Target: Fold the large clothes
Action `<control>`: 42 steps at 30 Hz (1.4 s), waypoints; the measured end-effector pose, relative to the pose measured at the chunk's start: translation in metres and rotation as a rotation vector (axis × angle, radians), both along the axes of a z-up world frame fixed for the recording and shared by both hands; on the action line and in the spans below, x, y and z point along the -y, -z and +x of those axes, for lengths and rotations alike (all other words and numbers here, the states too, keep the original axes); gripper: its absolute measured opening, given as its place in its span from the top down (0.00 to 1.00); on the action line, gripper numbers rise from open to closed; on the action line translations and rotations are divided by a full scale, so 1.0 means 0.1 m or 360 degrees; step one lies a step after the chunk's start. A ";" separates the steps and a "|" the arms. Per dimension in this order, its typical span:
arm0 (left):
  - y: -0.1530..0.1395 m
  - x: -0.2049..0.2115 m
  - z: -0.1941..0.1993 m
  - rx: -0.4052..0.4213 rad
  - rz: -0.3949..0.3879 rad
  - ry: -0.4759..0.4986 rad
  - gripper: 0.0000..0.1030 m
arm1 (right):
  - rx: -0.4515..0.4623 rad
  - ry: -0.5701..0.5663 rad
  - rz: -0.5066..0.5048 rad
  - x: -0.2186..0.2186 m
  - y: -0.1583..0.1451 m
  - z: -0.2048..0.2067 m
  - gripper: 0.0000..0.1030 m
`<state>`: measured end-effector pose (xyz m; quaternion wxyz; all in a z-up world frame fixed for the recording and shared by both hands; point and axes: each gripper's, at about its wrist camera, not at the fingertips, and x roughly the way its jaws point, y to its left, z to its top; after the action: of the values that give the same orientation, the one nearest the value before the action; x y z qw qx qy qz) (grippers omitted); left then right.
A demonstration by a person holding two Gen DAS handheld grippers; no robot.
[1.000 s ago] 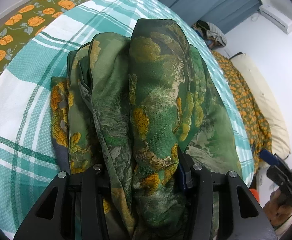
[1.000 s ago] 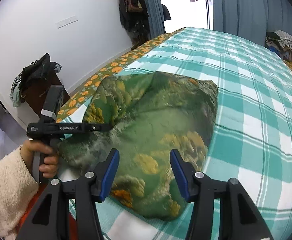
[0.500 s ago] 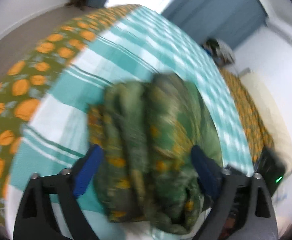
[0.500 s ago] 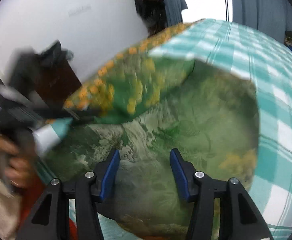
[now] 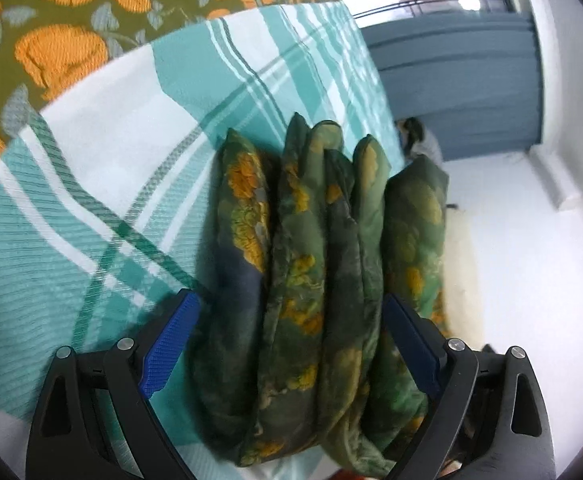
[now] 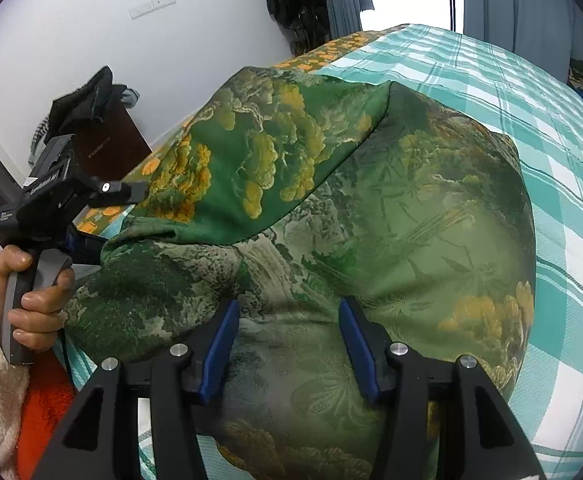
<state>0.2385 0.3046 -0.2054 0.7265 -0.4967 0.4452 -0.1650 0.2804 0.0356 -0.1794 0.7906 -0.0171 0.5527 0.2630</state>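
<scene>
A green garment with a yellow-orange flower print lies folded in several layers near the edge of the bed. In the left wrist view its stacked fold edges stand between the wide-apart jaws of my left gripper, which is open around the bundle. In the right wrist view my right gripper is open, low over the top layer of the garment. The left gripper also shows there at the garment's left edge, held by a hand.
The bed has a teal and white checked cover over an olive blanket with orange flowers. A dark wooden cabinet with clothes on it stands by the white wall. Blue curtains hang at the far side.
My left gripper has opened from shut on the cloth and now straddles the folded stack. The garment has been folded over once more, and my right gripper has moved closer over it.
</scene>
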 end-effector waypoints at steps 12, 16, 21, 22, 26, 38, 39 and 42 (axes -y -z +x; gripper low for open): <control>-0.37 0.58 0.20 0.0141 0.0547 0.0291 0.01 | 0.0150 -0.0116 -0.0365 -0.50 0.10 -0.10 0.46; -0.21 0.52 0.35 -0.0020 0.0610 0.0244 0.00 | 0.0173 -0.0125 -0.0363 -0.50 0.08 -0.15 0.47; -0.09 0.47 0.37 -0.0058 0.0663 0.0269 0.00 | 0.0183 -0.0095 -0.0166 -0.28 -0.12 -0.21 0.46; -0.09 0.48 0.39 -0.0060 0.0670 0.0278 0.00 | 0.0152 -0.0065 -0.0023 -0.12 -0.23 -0.22 0.44; -0.05 0.49 0.50 -0.0072 0.0641 0.0312 0.00 | 0.0084 0.0305 0.0320 0.73 -0.46 -0.25 0.29; 0.15 0.60 1.02 -0.0070 0.0356 0.0370 0.00 | -0.0572 0.0660 0.0844 1.73 0.67 -0.10 0.20; 0.17 0.60 1.04 -0.0063 0.0345 0.0359 0.00 | -0.0574 0.0662 0.0840 1.71 0.69 -0.07 0.20; 0.18 0.61 1.07 -0.0061 0.0351 0.0356 0.03 | -0.0561 0.0639 0.0800 1.68 0.70 -0.03 0.20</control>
<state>0.3454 0.2441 -0.2235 0.7451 -0.3641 0.5271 -0.1854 0.2774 -0.1323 -0.2496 0.6987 0.3321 0.5909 0.2290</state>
